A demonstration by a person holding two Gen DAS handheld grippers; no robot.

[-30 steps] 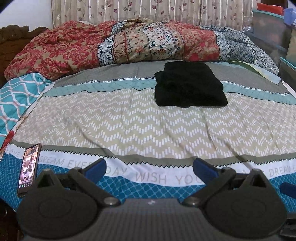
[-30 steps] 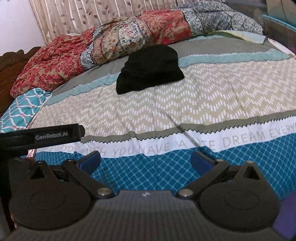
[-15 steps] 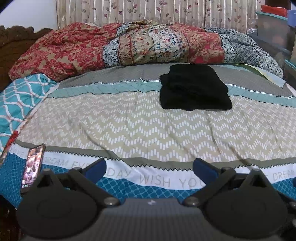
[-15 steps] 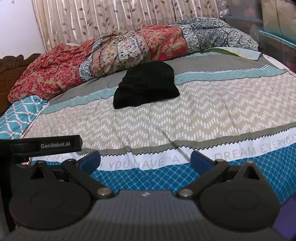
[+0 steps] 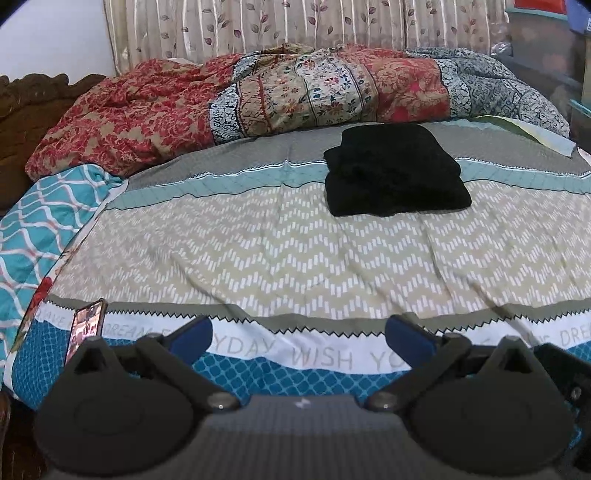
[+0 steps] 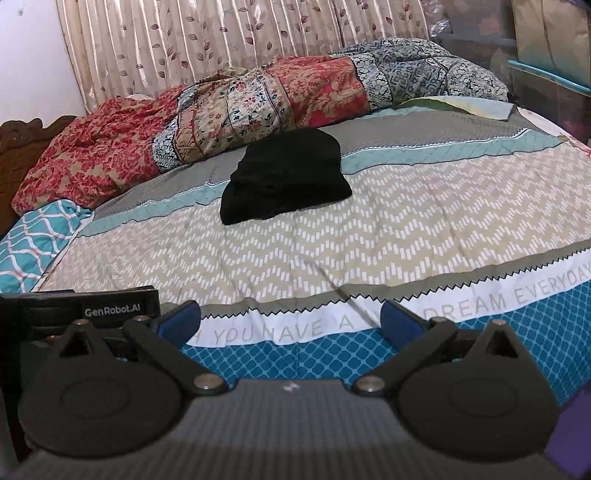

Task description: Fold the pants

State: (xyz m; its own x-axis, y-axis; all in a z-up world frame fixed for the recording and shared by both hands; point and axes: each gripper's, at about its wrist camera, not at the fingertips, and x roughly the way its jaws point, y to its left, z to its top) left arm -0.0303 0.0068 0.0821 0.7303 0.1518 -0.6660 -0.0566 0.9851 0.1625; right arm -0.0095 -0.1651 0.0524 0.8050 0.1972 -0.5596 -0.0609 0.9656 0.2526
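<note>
Black pants [image 5: 397, 171] lie folded into a compact stack on the patterned bedspread [image 5: 258, 251], far across the bed; the right wrist view shows the same pants [image 6: 286, 177] at centre. My left gripper [image 5: 299, 338] is open, blue-padded fingers wide apart, holding nothing, low over the near edge of the bed. Just as wide stands my open right gripper [image 6: 290, 321], empty, also at the near edge. The left gripper's body [image 6: 85, 314] appears at the left of the right wrist view.
A crumpled red and floral quilt [image 5: 258, 99] is heaped along the far side before a leaf-print curtain [image 5: 295, 29]. A phone [image 5: 85, 326] lies at the bed's near left corner. A teal lattice blanket [image 5: 37, 221] hangs at left. Storage boxes [image 5: 546, 44] stand at right.
Both grippers have drawn back and tilted up a little, so more curtain shows and the pants sit lower in view. The pants have not moved. Both grippers stay open.
</note>
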